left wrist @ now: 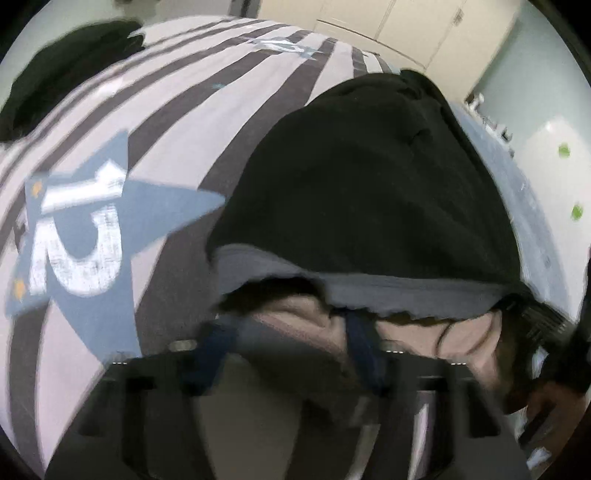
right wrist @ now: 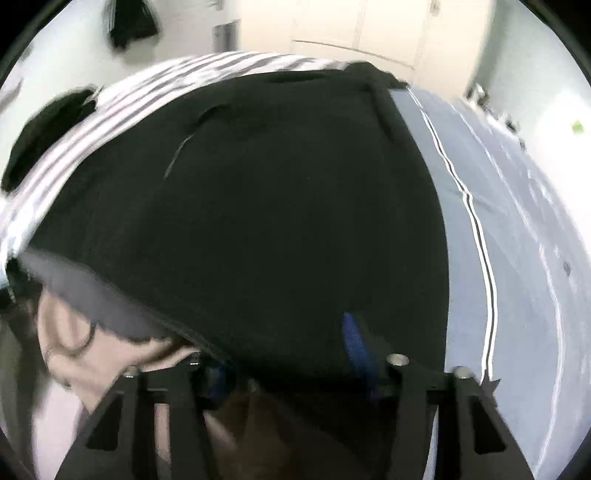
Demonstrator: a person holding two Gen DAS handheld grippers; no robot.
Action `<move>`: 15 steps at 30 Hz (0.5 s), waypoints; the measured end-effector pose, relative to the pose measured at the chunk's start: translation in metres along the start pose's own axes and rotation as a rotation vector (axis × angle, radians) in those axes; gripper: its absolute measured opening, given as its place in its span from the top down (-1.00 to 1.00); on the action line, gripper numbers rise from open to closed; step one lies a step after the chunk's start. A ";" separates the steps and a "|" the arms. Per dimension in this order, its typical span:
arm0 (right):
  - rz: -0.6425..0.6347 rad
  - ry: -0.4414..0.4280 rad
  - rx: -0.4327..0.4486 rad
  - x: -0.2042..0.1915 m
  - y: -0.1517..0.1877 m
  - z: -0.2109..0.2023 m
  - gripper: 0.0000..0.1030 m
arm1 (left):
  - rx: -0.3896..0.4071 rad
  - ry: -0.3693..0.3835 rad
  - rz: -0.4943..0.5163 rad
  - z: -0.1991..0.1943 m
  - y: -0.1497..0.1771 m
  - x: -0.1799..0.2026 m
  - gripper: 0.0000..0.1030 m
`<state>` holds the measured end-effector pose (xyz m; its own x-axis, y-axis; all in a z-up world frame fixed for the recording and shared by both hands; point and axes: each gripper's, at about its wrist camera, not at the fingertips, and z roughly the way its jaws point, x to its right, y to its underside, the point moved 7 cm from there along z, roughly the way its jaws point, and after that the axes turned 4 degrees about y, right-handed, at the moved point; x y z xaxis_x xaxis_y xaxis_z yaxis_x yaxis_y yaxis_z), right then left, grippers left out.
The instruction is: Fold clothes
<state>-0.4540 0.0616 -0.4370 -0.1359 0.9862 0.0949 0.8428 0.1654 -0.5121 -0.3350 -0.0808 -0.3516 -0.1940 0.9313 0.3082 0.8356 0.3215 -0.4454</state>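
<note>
A black garment [left wrist: 362,192] with a grey hem band lies on a striped bedsheet [left wrist: 177,110] with blue stars. In the left wrist view my left gripper [left wrist: 291,354] is under the raised hem, its blue fingertips [left wrist: 360,343] blurred and partly covered by cloth; whether it grips is unclear. In the right wrist view the same black garment [right wrist: 258,206] fills the middle. My right gripper [right wrist: 288,354] has its blue fingers [right wrist: 352,339] apart, with the garment's near edge draped over and between them.
Another dark garment [left wrist: 66,70] lies at the far left of the bed. A light blue sheet [right wrist: 517,240] with a dark stripe lies to the right. White cupboards [left wrist: 406,29] stand behind the bed.
</note>
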 end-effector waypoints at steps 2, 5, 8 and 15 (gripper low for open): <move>0.068 -0.047 -0.014 0.007 -0.007 -0.001 0.84 | -0.009 0.012 0.025 -0.002 -0.013 0.003 0.85; 0.120 -0.091 0.021 0.017 -0.021 -0.026 0.93 | 0.074 0.009 0.061 -0.029 -0.052 0.005 0.85; 0.149 -0.121 0.104 0.024 -0.040 -0.071 0.93 | 0.181 0.034 0.110 -0.066 -0.114 0.017 0.85; 0.174 -0.244 0.254 0.026 -0.114 -0.169 0.92 | 0.390 0.134 0.308 -0.200 -0.236 0.059 0.86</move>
<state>-0.4656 0.0663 -0.2314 -0.1482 0.9681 -0.2019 0.7126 -0.0370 -0.7006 -0.4407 -0.1358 -0.0604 0.1201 0.9710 0.2067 0.5847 0.0991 -0.8052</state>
